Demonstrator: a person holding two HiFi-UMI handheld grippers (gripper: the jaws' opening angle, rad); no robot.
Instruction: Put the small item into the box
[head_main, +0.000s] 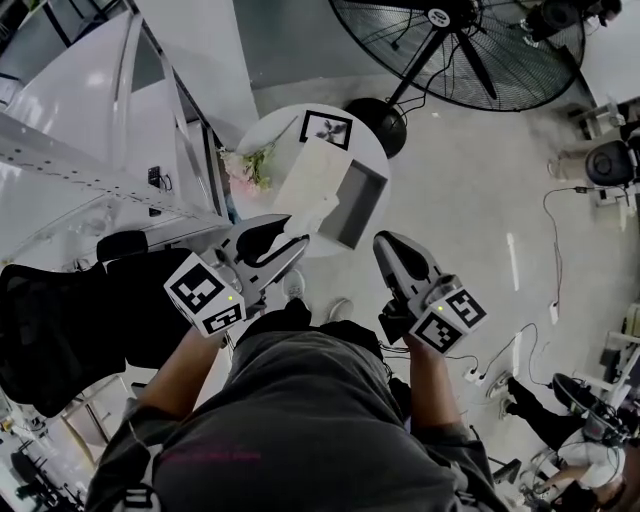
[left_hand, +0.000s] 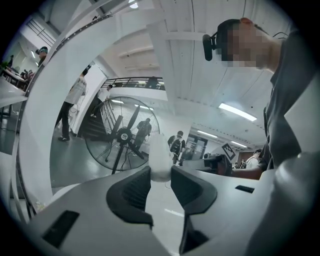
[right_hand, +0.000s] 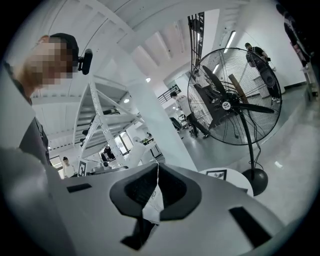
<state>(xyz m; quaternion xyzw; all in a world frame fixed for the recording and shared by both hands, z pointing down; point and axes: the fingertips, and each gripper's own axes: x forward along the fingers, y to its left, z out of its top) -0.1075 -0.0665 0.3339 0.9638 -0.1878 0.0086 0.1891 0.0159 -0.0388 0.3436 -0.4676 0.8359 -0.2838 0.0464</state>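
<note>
Left hand-held gripper (left_hand: 160, 169): clamped on item (left_hand: 158, 152) at its tips.
Item: seems light, smooth; hold mid-body.
Right hand-held gripper (right_hand: 158, 167): closed, empty.
Box (head_main: 355, 200): just ahead.

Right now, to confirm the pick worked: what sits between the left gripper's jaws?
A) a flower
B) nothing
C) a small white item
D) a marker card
C: the left gripper has its jaws pressed against both sides of a small white item.

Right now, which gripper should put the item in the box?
Left. The left gripper clamps the small white item, near the open box; the right gripper is shut.
</note>
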